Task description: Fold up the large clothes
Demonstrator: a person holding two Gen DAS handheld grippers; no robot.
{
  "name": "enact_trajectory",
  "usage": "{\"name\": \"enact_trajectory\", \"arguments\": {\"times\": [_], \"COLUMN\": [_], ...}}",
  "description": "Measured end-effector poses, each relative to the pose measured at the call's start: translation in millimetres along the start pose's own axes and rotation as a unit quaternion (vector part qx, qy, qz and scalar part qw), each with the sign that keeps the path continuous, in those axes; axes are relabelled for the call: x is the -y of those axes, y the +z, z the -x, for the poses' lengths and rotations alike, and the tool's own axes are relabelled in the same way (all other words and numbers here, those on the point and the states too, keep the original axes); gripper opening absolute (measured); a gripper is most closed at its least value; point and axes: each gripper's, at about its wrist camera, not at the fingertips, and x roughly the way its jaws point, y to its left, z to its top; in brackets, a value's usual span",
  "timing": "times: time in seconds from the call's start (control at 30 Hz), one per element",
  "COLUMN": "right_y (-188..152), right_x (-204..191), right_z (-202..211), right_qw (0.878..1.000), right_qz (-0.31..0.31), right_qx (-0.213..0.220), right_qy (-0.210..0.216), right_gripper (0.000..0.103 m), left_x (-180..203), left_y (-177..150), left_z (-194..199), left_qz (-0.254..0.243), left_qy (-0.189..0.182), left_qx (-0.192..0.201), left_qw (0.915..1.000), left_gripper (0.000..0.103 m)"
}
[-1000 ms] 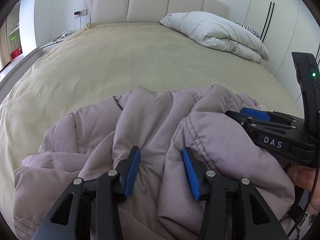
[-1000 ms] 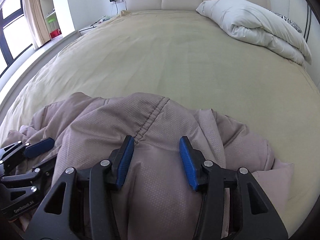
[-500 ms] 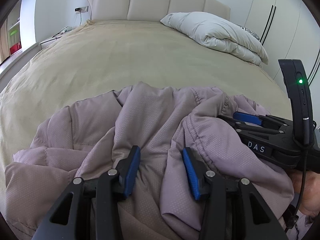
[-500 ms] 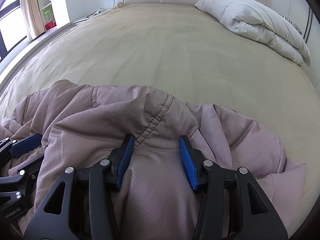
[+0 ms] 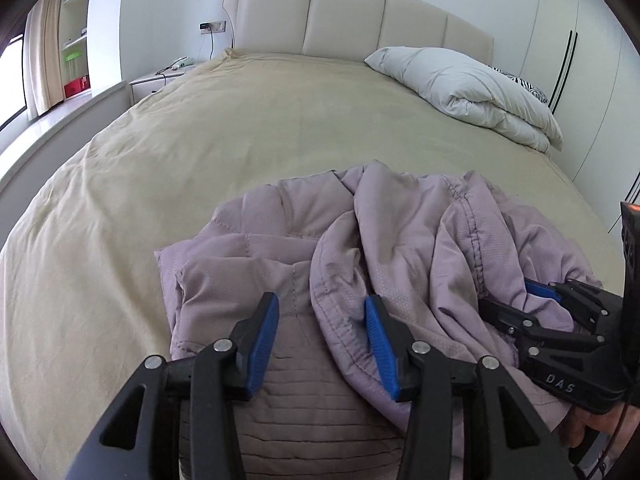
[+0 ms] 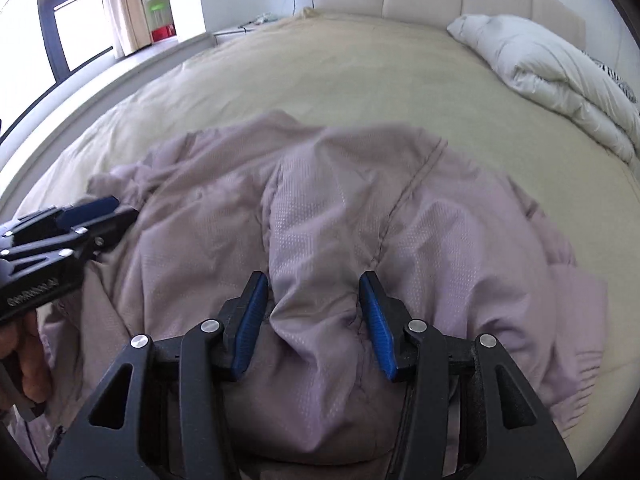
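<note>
A mauve padded jacket (image 5: 400, 220) lies crumpled on the near part of a beige bed (image 5: 240, 128). My left gripper (image 5: 320, 304) is shut on a thick bunch of it, with a ribbed hem showing between the blue pads. Its right pad (image 5: 380, 340) is partly wrapped by a fold. In the right wrist view the jacket (image 6: 340, 184) spreads wide, and my right gripper (image 6: 313, 284) is shut on a puffy fold squeezed between its pads. Each gripper shows in the other view: the right gripper (image 5: 540, 292) at the right edge, the left gripper (image 6: 92, 208) at the left edge, with a hand behind each.
A folded white duvet (image 5: 460, 80) lies at the bed's far right by the padded headboard (image 5: 340, 12). A nightstand (image 5: 160, 78) with cables stands at the far left. White wardrobe doors (image 5: 580, 60) line the right side. A window (image 6: 60, 20) and shelves are on the left.
Both grippers have moved sideways apart with the jacket in them. The jacket now stretches wider between them, and a ribbed hem has come into view between the left pads.
</note>
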Motion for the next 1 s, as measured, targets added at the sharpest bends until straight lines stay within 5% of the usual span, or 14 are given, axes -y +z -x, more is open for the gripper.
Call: {"name": "enact_trajectory", "arguments": {"times": [0.27,0.43,0.53,0.67,0.73,1.0], "right_y": [-20,-11,-18,-33,-42,-46], "right_x": [2,18,39,59,60,54], "right_z": [-16,25,67,55,42,15], "right_qw": [0.999,0.999,0.996,0.998,0.998,0.998], "right_qz": [0.003,-0.037,-0.061,-0.064,-0.055,-0.036], "right_qx": [0.033,0.028,0.070,0.008,-0.019,-0.012], "right_qy": [-0.010,0.004,-0.018,-0.028,-0.025,-0.041], "right_gripper": [0.048,0.047,0.047,0.046,0.046,0.046], "left_x": [-1,23,55,83,82,84], "left_y": [-1,6,7,-15,-24,-22], "left_z": [3,70,58,6,-5,-23], "left_qz": [0.013,-0.002,-0.052,-0.095,-0.090,-0.097], "left_qy": [0.003,-0.002,-0.034,-0.028,-0.024,-0.020], "left_qx": [0.003,0.084,0.049,-0.032,-0.037,-0.058], "left_qw": [0.9999,0.9965,0.9969,0.9945,0.9950,0.9934], "left_gripper": [0.049,0.049,0.049,0.045,0.045,0.046]}}
